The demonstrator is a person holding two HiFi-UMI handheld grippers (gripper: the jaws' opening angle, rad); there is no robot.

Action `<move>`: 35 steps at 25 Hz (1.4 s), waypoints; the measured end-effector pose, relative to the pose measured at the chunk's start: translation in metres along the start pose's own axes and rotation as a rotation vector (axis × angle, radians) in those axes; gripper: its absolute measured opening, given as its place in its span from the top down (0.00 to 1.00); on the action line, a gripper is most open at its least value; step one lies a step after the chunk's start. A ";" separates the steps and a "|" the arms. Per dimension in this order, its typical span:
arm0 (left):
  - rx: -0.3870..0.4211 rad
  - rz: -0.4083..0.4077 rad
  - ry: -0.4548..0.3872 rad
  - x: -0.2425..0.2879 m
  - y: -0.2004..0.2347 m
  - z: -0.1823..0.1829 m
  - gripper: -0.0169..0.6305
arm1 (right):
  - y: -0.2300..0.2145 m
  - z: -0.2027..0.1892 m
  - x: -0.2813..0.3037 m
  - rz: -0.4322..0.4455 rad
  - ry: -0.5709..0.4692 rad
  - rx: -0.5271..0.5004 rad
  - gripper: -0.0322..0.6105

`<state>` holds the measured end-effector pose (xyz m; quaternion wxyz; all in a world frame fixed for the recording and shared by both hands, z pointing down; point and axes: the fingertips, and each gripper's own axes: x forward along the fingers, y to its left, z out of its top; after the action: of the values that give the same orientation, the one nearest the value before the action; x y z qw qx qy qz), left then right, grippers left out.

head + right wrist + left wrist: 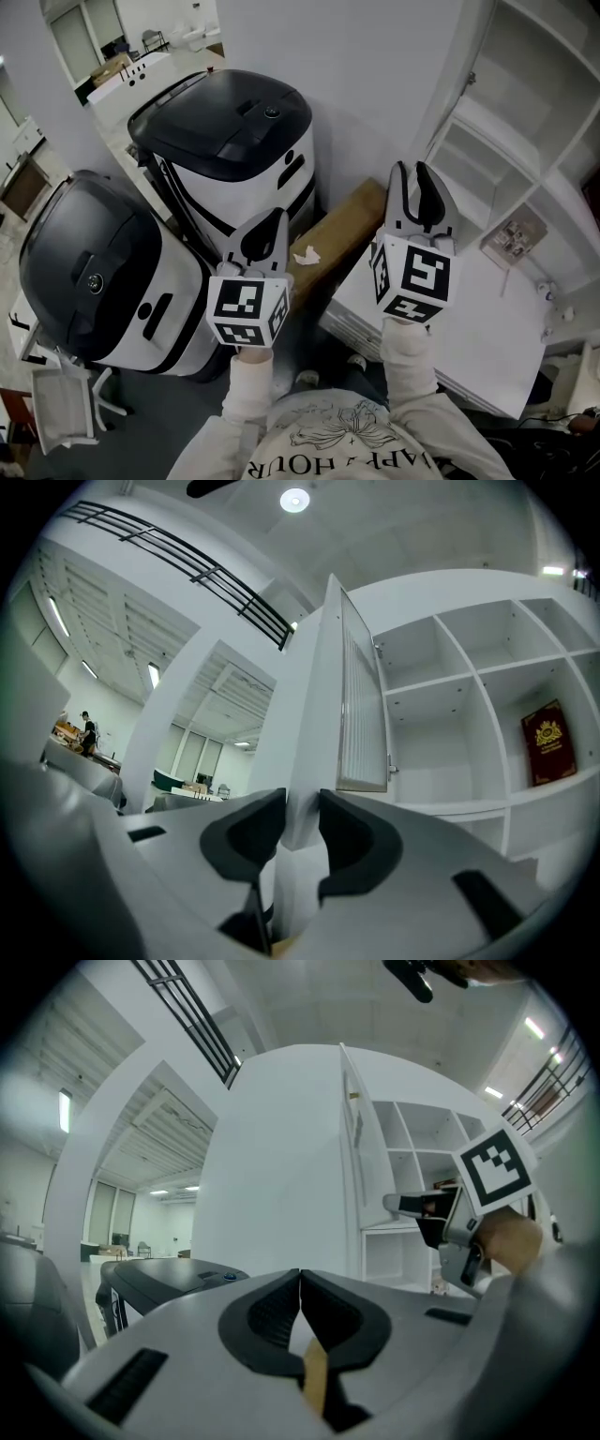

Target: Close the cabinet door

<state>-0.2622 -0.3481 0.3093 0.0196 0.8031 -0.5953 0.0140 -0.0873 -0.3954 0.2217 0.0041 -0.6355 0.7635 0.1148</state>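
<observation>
The white cabinet (511,122) stands at the right with its shelves open. Its door (361,705) hangs open and shows almost edge-on, ribbed inner face toward the shelves, small handle (390,767) low on it. My right gripper (415,169) points at the door's free edge (461,86). Its jaws are a little apart (301,799), and the door's white edge fills the gap between them. I cannot tell whether they touch it. My left gripper (279,214) is held lower and to the left, shut on nothing (300,1277). From it I see the door (353,1138) and the right gripper (389,1206) beside that door.
Two large black-topped white machines (225,122) (84,272) stand at the left. A long cardboard box (337,234) lies between the grippers. A white slab (469,347) lies below the cabinet. A red book (548,744) leans in a shelf.
</observation>
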 end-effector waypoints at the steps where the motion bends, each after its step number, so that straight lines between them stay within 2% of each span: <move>1: -0.001 0.002 0.001 0.000 0.000 -0.001 0.97 | -0.001 -0.001 0.000 0.006 -0.002 0.012 0.78; 6: -0.005 0.003 0.001 0.001 -0.002 -0.001 0.97 | -0.005 -0.001 -0.002 0.032 0.001 0.064 0.78; 16: -0.009 -0.037 -0.002 0.007 -0.023 -0.002 0.97 | -0.020 -0.004 -0.018 0.025 0.002 0.085 0.80; 29: -0.006 -0.144 -0.002 0.022 -0.074 0.000 0.97 | -0.059 -0.006 -0.048 -0.033 0.011 0.072 0.82; 35: 0.001 -0.182 -0.001 0.026 -0.094 0.001 0.97 | -0.088 -0.010 -0.063 -0.099 0.015 0.074 0.84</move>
<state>-0.1647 -0.3462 0.3081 0.0199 0.8539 -0.5200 0.0120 0.0113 -0.3506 0.2258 0.0277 -0.6728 0.7348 0.0815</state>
